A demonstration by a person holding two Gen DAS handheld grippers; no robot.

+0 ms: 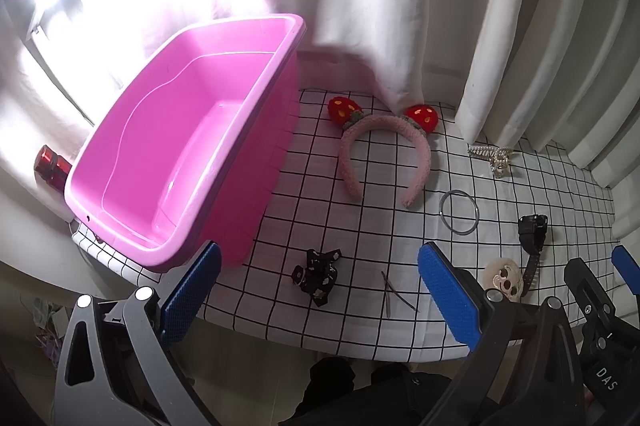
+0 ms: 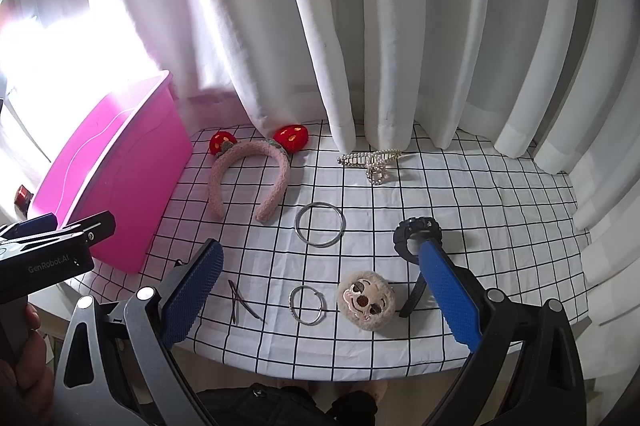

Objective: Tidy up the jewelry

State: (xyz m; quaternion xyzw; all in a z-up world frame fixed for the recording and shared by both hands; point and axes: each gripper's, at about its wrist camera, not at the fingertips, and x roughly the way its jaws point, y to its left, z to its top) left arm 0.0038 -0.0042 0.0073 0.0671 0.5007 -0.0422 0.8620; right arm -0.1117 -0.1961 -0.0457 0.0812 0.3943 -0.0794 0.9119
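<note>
A pink tub (image 1: 160,162) stands empty at the table's left; it also shows in the right wrist view (image 2: 112,178). On the checked cloth lie a pink strawberry headband (image 1: 384,154) (image 2: 248,178), a pearl hair claw (image 2: 372,162), a silver bangle (image 2: 320,224), a smaller rhinestone ring (image 2: 307,305), a black watch (image 2: 416,238), a plush face clip (image 2: 366,300), black hairpins (image 2: 240,302) and a black scrunchie (image 1: 318,272). My left gripper (image 1: 320,294) is open and empty above the front edge. My right gripper (image 2: 320,298) is open and empty above the small ring.
White curtains (image 2: 400,26) hang close behind the table. A red object (image 1: 50,164) sits left of the tub. The table's front edge (image 2: 320,366) runs just ahead of both grippers.
</note>
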